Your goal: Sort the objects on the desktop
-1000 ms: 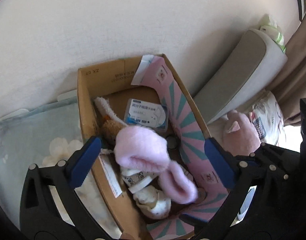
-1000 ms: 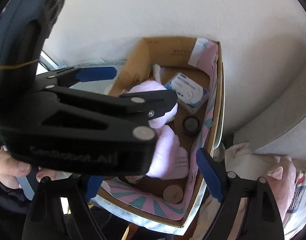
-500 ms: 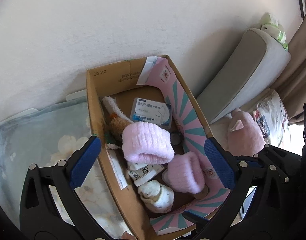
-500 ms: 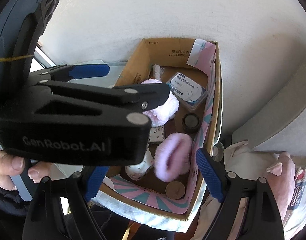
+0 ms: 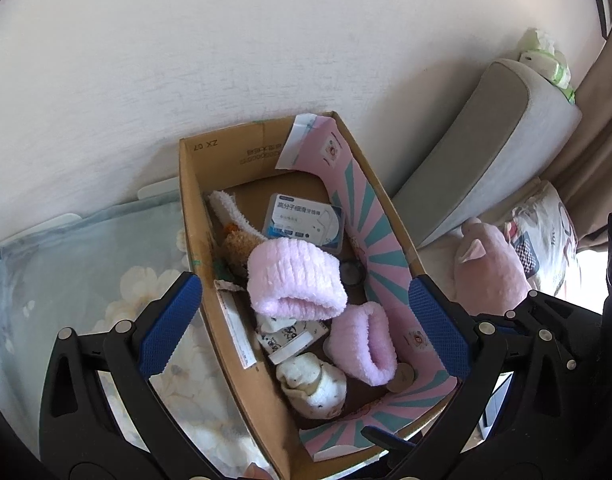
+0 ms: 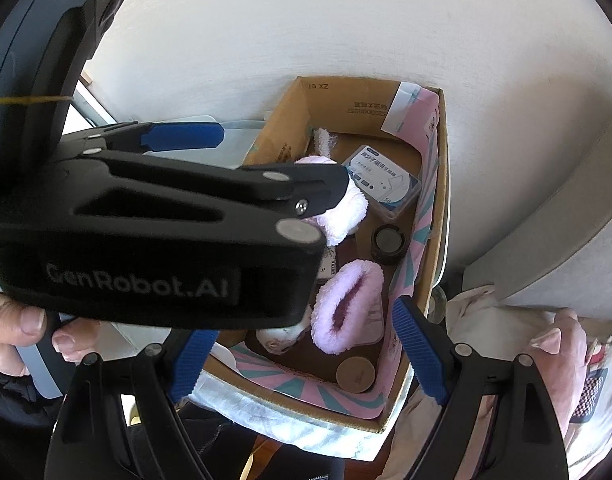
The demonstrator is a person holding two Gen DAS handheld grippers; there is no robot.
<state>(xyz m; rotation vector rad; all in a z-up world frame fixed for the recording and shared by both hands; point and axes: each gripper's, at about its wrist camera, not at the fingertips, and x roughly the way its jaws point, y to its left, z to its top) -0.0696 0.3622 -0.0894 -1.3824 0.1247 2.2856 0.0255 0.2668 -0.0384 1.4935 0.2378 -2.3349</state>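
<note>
Box: open cardboard box [image 5: 194, 216] against the wall, its right and near walls lined with pink-and-teal card.
Pink slippers: one fluffy pink slipper [image 5: 296, 282] lies mid-box on top of the heap; its mate [image 5: 365, 344] sits lower right, opening facing up.
Floss case: clear floss-pick case [image 5: 304, 222] flat near the back.
White socks: rolled pair [image 5: 311, 384] at the near end.

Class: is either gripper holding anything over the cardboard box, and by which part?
Nothing is held: the left gripper and right gripper stand open above the box.
</note>
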